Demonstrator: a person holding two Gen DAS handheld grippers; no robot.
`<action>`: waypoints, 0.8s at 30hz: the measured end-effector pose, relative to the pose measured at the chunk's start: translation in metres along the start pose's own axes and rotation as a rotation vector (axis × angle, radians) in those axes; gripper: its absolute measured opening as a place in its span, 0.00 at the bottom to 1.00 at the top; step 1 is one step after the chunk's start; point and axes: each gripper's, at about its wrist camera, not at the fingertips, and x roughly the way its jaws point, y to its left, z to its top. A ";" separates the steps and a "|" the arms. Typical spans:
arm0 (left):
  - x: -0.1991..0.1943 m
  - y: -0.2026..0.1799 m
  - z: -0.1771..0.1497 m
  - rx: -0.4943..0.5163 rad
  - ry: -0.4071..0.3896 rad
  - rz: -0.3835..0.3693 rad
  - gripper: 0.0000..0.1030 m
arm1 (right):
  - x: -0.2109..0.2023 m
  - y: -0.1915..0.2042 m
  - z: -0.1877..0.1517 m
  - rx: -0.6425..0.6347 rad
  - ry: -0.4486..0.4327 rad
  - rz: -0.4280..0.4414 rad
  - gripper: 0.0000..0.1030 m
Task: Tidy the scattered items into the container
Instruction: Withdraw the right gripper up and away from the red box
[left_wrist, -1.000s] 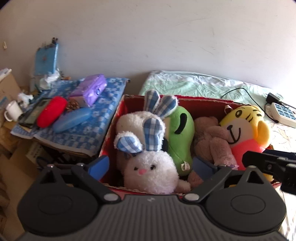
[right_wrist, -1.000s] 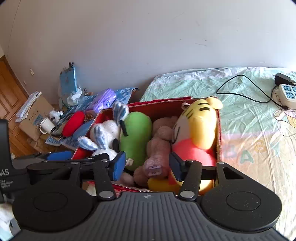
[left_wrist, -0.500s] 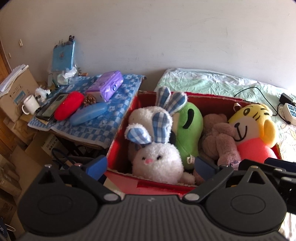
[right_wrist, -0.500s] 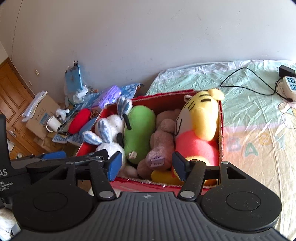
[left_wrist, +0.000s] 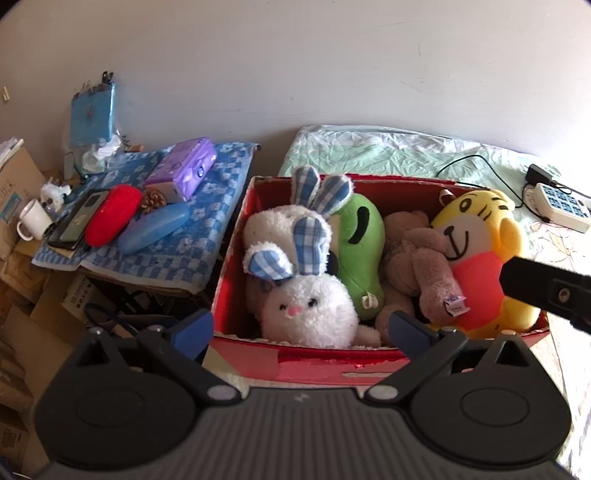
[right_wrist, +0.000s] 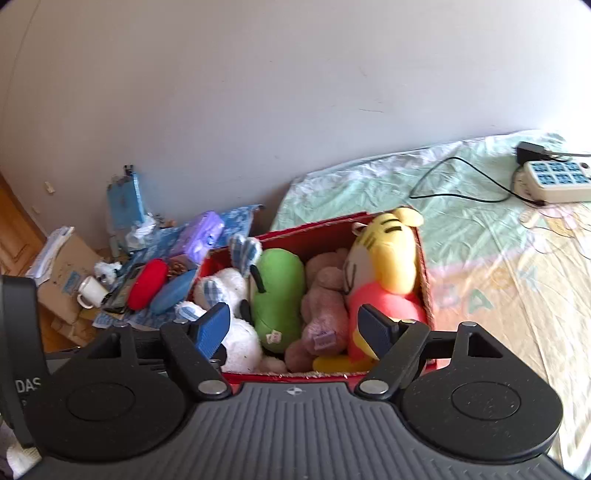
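Observation:
A red cardboard box (left_wrist: 317, 363) (right_wrist: 426, 277) sits on the bed, packed with plush toys: a white rabbit (left_wrist: 306, 310) (right_wrist: 236, 332), a green toy (left_wrist: 360, 240) (right_wrist: 279, 291), a brown bear (left_wrist: 417, 258) (right_wrist: 323, 295) and a yellow tiger (left_wrist: 476, 236) (right_wrist: 384, 266). My left gripper (left_wrist: 301, 332) hovers open over the box's near edge, nothing between its blue pads. My right gripper (right_wrist: 293, 326) is above the near rim with its jaws opening, and nothing is held between them. Its black finger (left_wrist: 546, 291) shows at the right of the left wrist view.
Left of the box is a low stand with a blue checked cloth (left_wrist: 210, 229) carrying a purple tissue pack (left_wrist: 184, 170), red case (left_wrist: 112, 216), blue case (left_wrist: 155, 229) and phone. A white mug (left_wrist: 31, 221) and cardboard boxes lie beyond. A power strip (right_wrist: 557, 181) with cable lies on the bed.
The right gripper's jaws have spread much wider and it has pulled back and up from the toys. The left gripper has hardly moved and stays open.

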 end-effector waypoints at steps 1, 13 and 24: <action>-0.002 0.001 0.000 0.003 -0.006 -0.005 0.98 | -0.001 0.002 -0.002 0.000 -0.001 -0.016 0.76; -0.007 0.004 -0.011 -0.002 -0.006 -0.024 0.99 | -0.004 0.013 -0.018 0.011 0.027 -0.176 0.80; 0.002 0.009 -0.022 0.006 0.066 -0.020 0.99 | -0.001 0.017 -0.027 0.026 0.090 -0.230 0.81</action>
